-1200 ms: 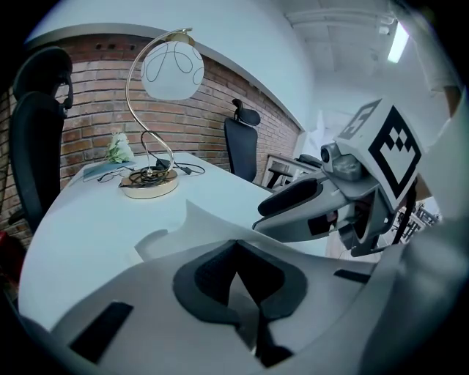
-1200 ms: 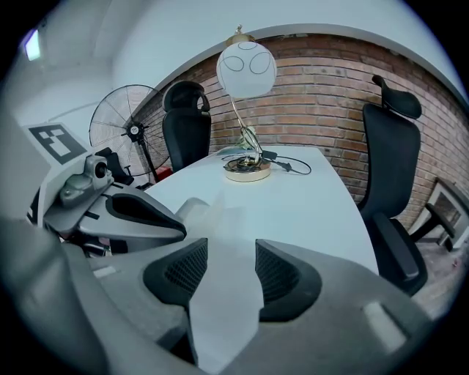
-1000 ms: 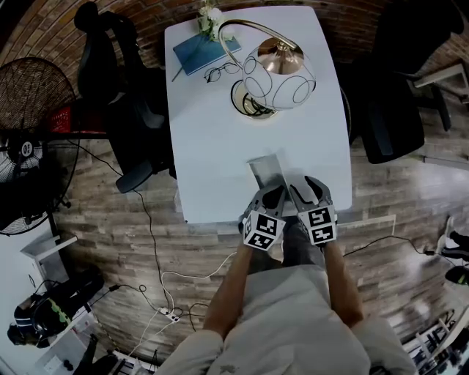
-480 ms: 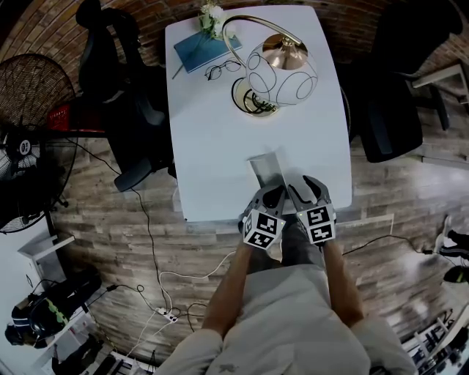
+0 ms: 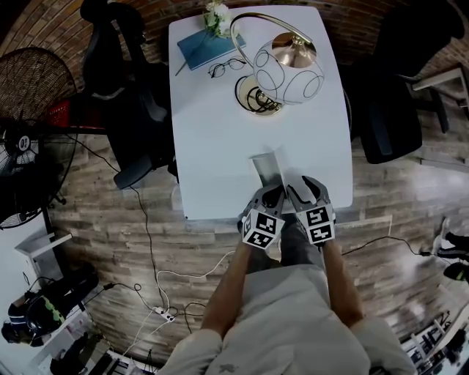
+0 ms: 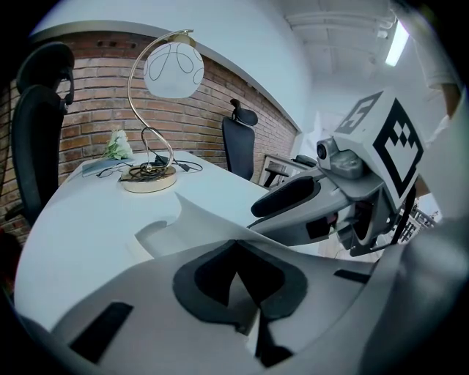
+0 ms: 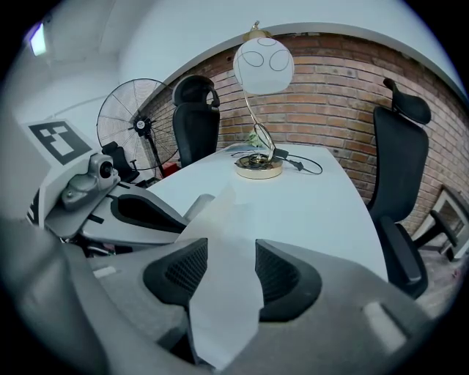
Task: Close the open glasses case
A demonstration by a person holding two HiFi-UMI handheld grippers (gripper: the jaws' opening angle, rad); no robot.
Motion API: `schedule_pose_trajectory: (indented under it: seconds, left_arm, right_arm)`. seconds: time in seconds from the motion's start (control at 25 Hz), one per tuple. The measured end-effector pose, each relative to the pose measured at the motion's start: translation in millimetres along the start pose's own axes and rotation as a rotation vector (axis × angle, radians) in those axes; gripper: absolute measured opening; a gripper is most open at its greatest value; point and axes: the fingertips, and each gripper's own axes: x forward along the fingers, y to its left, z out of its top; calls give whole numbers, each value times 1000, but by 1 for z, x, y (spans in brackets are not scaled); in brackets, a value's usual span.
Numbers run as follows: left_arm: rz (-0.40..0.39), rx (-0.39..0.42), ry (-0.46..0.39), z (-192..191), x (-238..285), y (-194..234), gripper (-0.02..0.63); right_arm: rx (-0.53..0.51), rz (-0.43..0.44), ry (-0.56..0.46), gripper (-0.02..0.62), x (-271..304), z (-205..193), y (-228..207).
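Note:
The open glasses case (image 5: 268, 170) is a flat white folding case lying near the front edge of the white table (image 5: 220, 132). Both grippers meet at its near end. My left gripper (image 5: 270, 196) is shut on a thin white panel of the case (image 6: 165, 227), its dark pads pressed together around it (image 6: 236, 258). My right gripper (image 5: 297, 193) has a raised white flap of the case (image 7: 220, 234) standing between its two ribbed pads (image 7: 223, 275), which close on it. The case's inside is hidden from all views.
A gold lamp with a white globe shade (image 5: 287, 69) stands at the table's far side, with spectacles (image 5: 227, 68), a blue notebook (image 5: 205, 45) and small flowers (image 5: 217, 15) beyond. Black office chairs (image 5: 121, 88) (image 5: 396, 95) flank the table; a fan (image 5: 33, 139) stands at the left.
The head view has drifted slightly, so the table sits a little further right. Both grippers and the case hold the same places.

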Motion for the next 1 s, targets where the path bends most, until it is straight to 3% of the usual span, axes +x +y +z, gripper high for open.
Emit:
schedule_pose_trajectory:
  seconds: [1.0]
  left_arm:
    - [18, -18, -1, -9, -7, 6, 5]
  right_arm:
    - [-12, 6, -5, 207, 0, 1, 9]
